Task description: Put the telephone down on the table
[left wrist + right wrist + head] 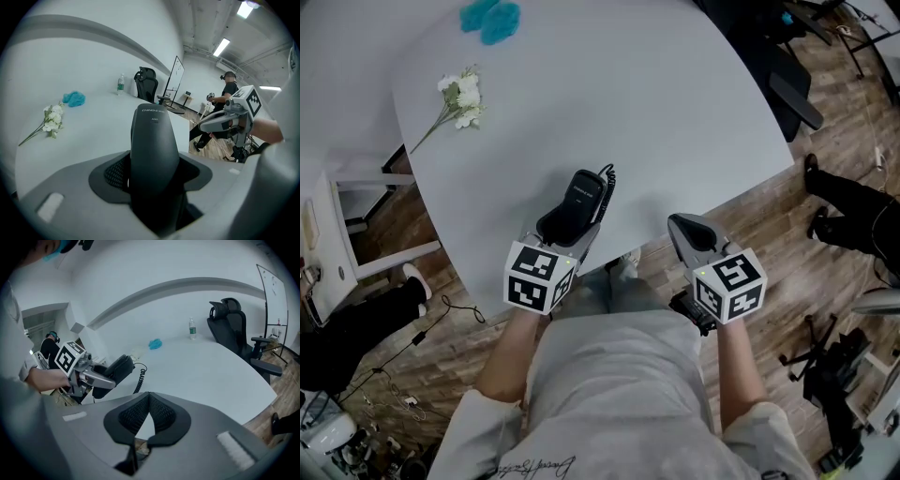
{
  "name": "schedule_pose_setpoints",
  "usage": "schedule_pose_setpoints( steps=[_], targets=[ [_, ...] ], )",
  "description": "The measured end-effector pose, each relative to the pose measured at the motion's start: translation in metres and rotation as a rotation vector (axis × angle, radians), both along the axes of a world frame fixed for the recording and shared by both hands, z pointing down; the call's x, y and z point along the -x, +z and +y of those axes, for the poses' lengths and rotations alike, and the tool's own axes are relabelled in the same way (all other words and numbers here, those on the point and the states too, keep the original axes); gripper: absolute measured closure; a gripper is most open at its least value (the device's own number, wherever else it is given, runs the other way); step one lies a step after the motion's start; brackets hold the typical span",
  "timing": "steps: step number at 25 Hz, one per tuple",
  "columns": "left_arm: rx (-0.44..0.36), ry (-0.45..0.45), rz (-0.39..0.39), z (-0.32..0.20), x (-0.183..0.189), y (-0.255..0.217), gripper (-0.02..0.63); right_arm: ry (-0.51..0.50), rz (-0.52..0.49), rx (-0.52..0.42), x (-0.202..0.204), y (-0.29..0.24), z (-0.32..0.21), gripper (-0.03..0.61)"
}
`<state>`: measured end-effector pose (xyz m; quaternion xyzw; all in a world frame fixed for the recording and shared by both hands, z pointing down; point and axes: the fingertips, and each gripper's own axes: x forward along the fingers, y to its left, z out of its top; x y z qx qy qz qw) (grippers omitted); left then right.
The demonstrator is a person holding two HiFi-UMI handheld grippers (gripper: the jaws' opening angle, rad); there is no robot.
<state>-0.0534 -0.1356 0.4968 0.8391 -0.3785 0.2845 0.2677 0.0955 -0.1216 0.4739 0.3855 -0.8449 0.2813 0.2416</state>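
Observation:
A black telephone handset (577, 201) is clamped between the jaws of my left gripper (570, 225) at the near edge of the white table (675, 112). In the left gripper view the handset (153, 154) sticks out lengthwise past the pads. Its coiled cord (607, 180) hangs from the far end; in the right gripper view the cord (139, 376) runs down to the tabletop. My right gripper (684, 225) is off the table's edge to the right. Its pads (159, 413) meet at the tip with nothing between them.
White artificial flowers (459, 98) and a turquoise fluffy thing (490, 19) lie at the table's far left. A water bottle (192, 329) stands on the far side. Beyond the table are a black office chair (229, 319) and a person standing (225, 101).

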Motion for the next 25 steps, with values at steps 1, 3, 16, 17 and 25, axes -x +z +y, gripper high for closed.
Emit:
schedule_pose_setpoints(
  steps=[1, 3, 16, 17, 25],
  targets=[
    [0.002, -0.001, 0.0, -0.001, 0.0, 0.002, 0.318, -0.003, 0.001, 0.004, 0.0, 0.001, -0.001, 0.572],
    [0.006, -0.001, -0.004, -0.002, 0.0, 0.005, 0.318, -0.009, 0.0, 0.01, 0.001, 0.003, -0.002, 0.572],
    [0.035, 0.002, -0.043, -0.011, -0.003, 0.041, 0.318, -0.037, 0.017, 0.059, 0.002, 0.02, -0.001, 0.572],
    [0.035, 0.002, -0.048, -0.012, -0.002, 0.044, 0.318, -0.036, 0.017, 0.061, 0.002, 0.021, -0.001, 0.572],
    [0.022, -0.001, -0.104, -0.021, 0.007, 0.063, 0.318, -0.035, 0.019, 0.078, 0.002, 0.027, -0.001, 0.572]
  ],
)
